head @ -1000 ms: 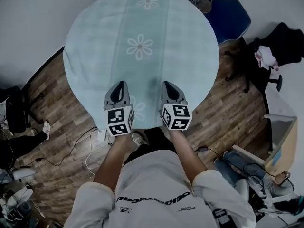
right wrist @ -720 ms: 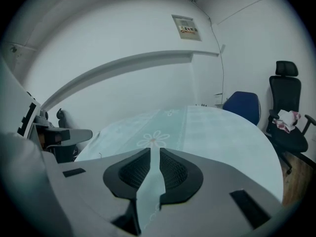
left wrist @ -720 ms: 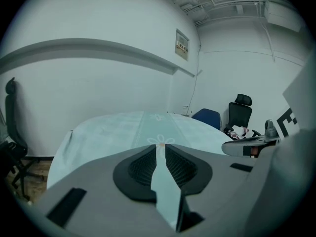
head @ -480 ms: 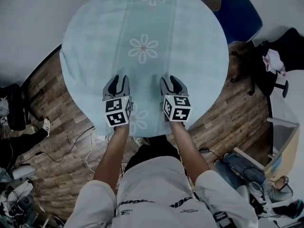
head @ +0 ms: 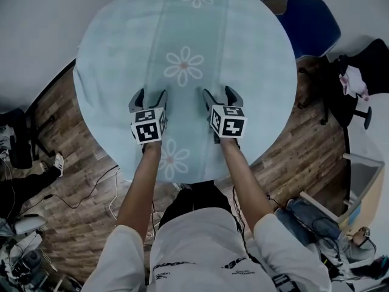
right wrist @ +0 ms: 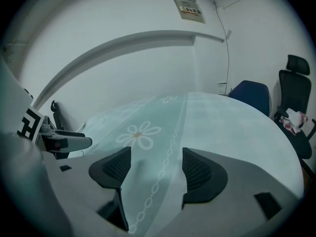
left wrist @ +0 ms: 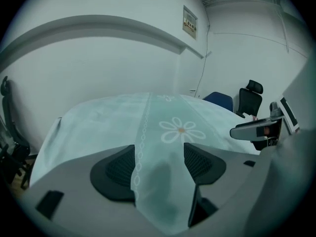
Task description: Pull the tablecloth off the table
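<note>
A pale blue tablecloth [head: 243,47] with white daisies covers the round table and hangs over its rim. Both grippers hover low over its near half, side by side, pointing toward the central daisy [head: 183,66]. My left gripper [head: 148,96] has its jaws opening, spread wide, with flat cloth [left wrist: 163,132] under the gap and nothing pinched between the pads. My right gripper [head: 219,93] is opening too, its pads apart over the cloth's chain-pattern stripe [right wrist: 165,157]. In each gripper view the other gripper shows at the side: the right gripper [left wrist: 256,128] and the left gripper [right wrist: 64,143].
A blue chair [head: 307,20] stands behind the table at the right. A black office chair [head: 358,66] with clothing on it is further right. Cables [head: 91,193] lie on the wooden floor at the left. A white wall lies beyond the table.
Both grippers have moved forward from the table's near edge toward the middle of the cloth. Their jaws, shut a second ago, now stand wide apart.
</note>
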Demonstrator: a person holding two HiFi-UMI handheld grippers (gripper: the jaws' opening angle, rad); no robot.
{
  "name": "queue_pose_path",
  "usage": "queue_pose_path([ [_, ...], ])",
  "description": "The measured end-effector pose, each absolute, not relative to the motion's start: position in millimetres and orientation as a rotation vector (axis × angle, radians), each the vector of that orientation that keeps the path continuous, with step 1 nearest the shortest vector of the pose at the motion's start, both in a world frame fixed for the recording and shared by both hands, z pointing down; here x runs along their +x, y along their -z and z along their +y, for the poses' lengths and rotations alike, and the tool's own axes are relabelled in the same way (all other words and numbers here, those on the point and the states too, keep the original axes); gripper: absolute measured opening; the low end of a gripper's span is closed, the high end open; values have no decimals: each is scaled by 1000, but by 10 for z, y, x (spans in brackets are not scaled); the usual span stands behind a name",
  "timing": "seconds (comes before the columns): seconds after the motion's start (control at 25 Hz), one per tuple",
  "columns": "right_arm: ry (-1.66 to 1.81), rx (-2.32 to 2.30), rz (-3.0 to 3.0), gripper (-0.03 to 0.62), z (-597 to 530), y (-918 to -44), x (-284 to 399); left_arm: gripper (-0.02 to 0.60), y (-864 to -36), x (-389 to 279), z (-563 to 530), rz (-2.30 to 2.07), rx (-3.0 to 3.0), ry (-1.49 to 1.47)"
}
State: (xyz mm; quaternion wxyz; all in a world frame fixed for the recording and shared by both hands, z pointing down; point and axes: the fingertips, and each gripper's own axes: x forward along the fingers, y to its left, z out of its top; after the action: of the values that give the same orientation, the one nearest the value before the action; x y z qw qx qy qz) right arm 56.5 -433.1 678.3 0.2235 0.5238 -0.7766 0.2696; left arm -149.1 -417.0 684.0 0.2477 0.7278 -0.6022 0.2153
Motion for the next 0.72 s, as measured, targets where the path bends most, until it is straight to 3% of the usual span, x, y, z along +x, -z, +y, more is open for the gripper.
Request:
queue_pose_path([
  [0.72, -737, 1328, -2054, 322, -4893, -7232, 674, 330, -7371, -1732, -4824, -1539, 1943, -719],
])
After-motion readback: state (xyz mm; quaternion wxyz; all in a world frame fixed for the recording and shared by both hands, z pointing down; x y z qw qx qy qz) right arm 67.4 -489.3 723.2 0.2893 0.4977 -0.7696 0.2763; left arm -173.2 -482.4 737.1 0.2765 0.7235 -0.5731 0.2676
